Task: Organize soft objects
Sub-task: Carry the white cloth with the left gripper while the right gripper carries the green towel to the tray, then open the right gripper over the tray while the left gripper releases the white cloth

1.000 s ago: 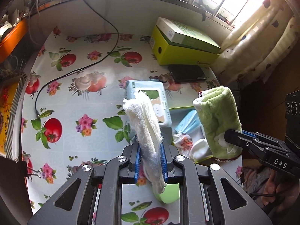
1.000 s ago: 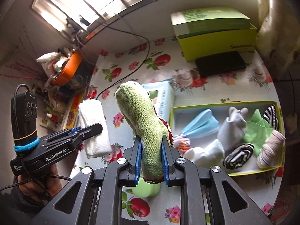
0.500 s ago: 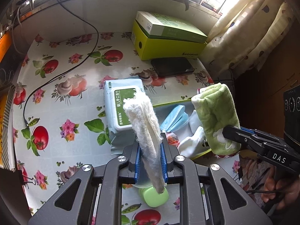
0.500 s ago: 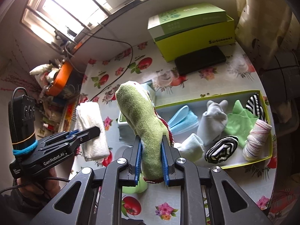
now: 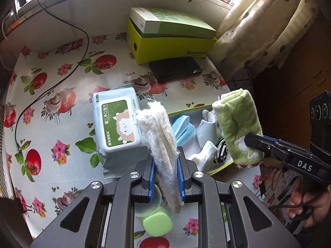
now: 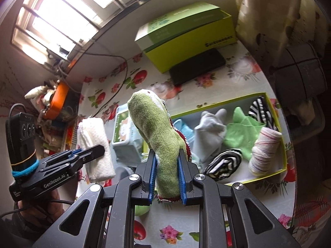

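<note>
Left gripper (image 5: 165, 177) clamped on a folded white cloth (image 5: 159, 136), held upright above the wipes pack (image 5: 115, 122) with its sheep picture. Right gripper (image 6: 165, 177) closed on a rolled green towel (image 6: 159, 140), held near the open tray (image 6: 284, 144) of socks. "DAS" printed on the right tool, "GenRobot.AI" on the left. Yellow-green box (image 5: 171, 45) at the table's back marked "SHISUONGNS", letters too small to be sure of; black phone (image 5: 175, 70) just in front of it.
</note>
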Available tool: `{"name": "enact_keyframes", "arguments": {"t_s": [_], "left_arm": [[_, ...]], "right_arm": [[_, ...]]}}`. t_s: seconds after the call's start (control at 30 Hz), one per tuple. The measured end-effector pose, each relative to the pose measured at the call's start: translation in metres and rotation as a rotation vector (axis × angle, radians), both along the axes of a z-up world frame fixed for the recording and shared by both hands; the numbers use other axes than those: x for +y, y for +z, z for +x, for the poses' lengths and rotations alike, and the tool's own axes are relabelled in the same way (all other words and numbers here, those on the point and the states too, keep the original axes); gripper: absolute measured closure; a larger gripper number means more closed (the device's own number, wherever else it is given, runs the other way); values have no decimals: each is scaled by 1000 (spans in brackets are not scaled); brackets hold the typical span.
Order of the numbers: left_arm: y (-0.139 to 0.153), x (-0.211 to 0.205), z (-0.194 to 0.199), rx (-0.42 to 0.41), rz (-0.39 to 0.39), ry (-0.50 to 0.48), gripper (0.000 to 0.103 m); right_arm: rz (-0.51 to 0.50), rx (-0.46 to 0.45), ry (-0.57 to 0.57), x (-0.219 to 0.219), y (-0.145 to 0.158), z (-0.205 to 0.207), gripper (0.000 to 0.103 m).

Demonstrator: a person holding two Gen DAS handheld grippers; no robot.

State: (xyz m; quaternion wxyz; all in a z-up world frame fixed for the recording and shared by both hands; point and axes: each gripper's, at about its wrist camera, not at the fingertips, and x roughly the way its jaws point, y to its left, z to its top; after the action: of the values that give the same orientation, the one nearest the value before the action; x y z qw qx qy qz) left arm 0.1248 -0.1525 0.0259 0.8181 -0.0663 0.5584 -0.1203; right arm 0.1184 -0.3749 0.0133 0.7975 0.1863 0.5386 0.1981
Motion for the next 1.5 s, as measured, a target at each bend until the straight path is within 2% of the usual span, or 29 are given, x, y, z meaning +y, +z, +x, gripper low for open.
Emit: {"name": "enact_keyframes", "arguments": {"t_s": [0.43,0.8,0.83,0.97,1.17,1.33,1.5], "left_arm": [[-16,-26,12,34,5,-53,84],[-22,-51,24,51,-7,-117,84],[-22,-54,25,52,-8,-126,84],[-31,-67,32,71,-14,-166,84],[-44,-77,40,119,-69,-178,84],[-56,-84,52,160,-131,-144,84],[-69,-78,68,208,-215,-22,84]], "right_arm": [[-21,62,-124,-45,-33,10,85],[-82,166,-178,-64,-76,26,82],[-88,169,-179,-64,-78,26,82],[-100,163,-174,-63,-76,27,70],[-102,122,-169,-64,-63,23,69],[-98,112,-177,-68,-59,21,69],[-89,108,-183,-70,-58,20,69]]}}
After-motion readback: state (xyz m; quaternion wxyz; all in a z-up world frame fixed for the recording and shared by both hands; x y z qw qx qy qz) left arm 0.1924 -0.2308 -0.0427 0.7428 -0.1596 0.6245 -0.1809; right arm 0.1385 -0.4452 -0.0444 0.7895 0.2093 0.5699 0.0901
